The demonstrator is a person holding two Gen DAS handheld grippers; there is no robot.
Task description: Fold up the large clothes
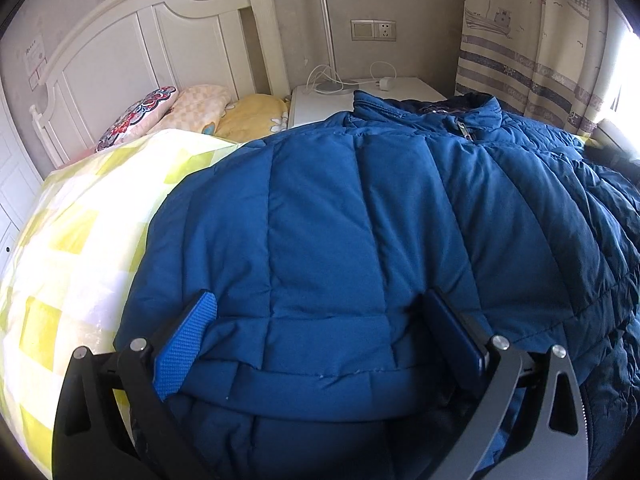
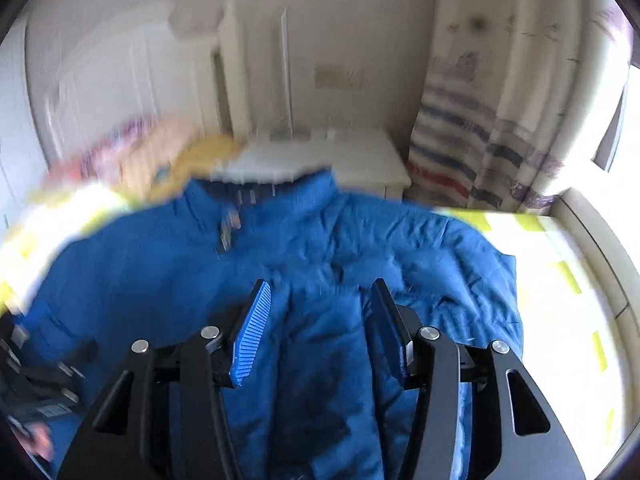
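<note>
blue puffer jacket (image 1: 360, 220) lies spread across the yellow checked bedspread (image 1: 80, 240). left gripper (image 1: 320, 312) jaws spread wide over its hem, right gripper (image 2: 320, 300) jaws apart above a sleeve.

Bedroom in a home: white headboard (image 1: 132, 36) at 10 o'clock, pillows (image 1: 200, 108), checked bedspread (image 1: 80, 220), nightstand (image 1: 320, 100), curtain (image 1: 532, 40) at 1 o'clock.

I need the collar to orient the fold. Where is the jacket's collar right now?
In the left wrist view the collar lies at the far end of the blue jacket, right of centre, against the white nightstand.
</note>
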